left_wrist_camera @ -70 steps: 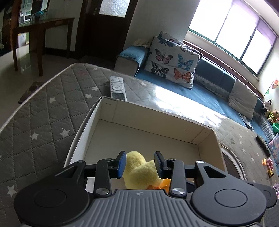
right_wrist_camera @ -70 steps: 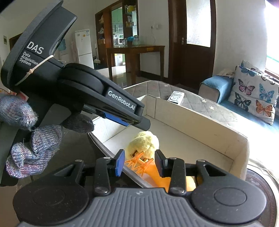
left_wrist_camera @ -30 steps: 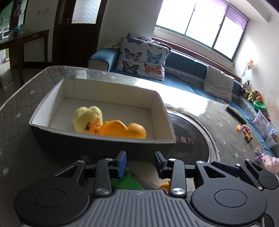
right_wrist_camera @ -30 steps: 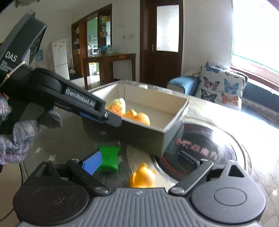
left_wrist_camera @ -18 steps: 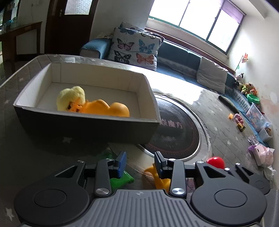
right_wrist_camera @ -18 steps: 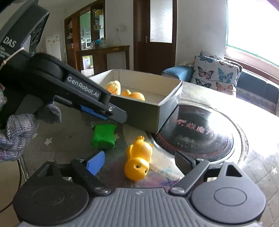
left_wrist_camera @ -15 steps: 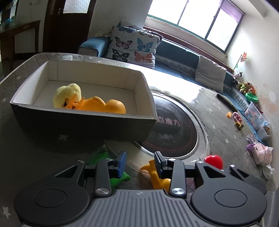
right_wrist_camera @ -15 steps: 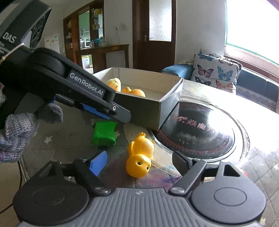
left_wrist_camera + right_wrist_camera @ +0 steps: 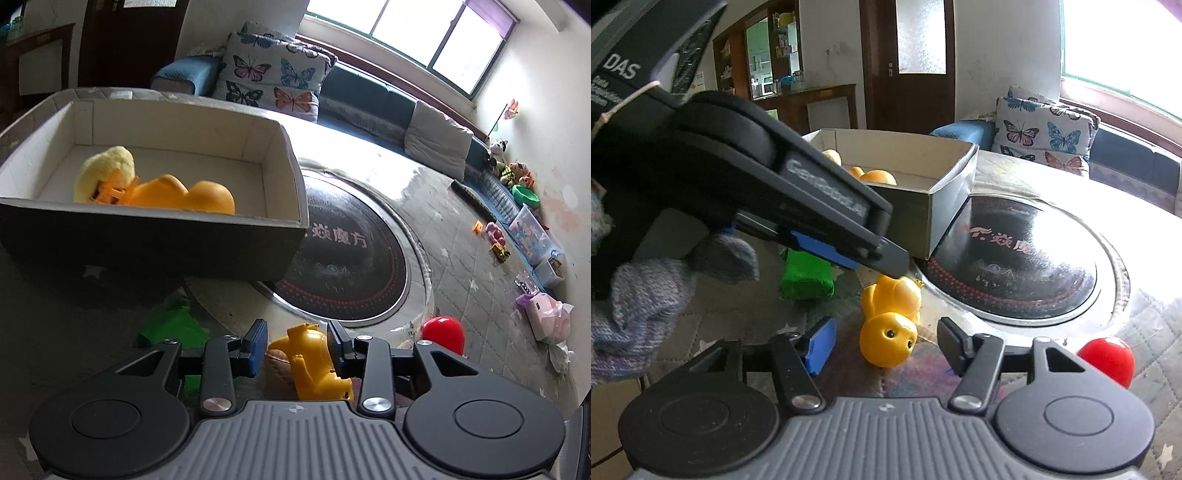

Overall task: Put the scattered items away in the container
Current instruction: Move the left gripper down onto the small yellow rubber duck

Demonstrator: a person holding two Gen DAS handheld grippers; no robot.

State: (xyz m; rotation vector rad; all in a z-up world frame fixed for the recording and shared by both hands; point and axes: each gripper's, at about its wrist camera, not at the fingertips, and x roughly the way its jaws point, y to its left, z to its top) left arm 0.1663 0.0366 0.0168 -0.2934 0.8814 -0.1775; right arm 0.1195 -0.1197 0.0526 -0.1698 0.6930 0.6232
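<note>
With a fluffy pale-yellow chick and an orange plastic duck now left in the open grey cardboard box (image 9: 155, 236), we have swung both tools back: the left tool (image 9: 297, 345) narrowly brackets, without gripping, the yellow rubber duck (image 9: 890, 314) on the desk, the right tool (image 9: 886, 345) wide around it.

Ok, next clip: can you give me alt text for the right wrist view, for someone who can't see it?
The open right gripper frames a yellow rubber duck lying on the table, with the left gripper reaching in from the left just above it. A green block lies beside the duck, a red ball to the right, and behind them a cardboard box already holds yellow toys.
</note>
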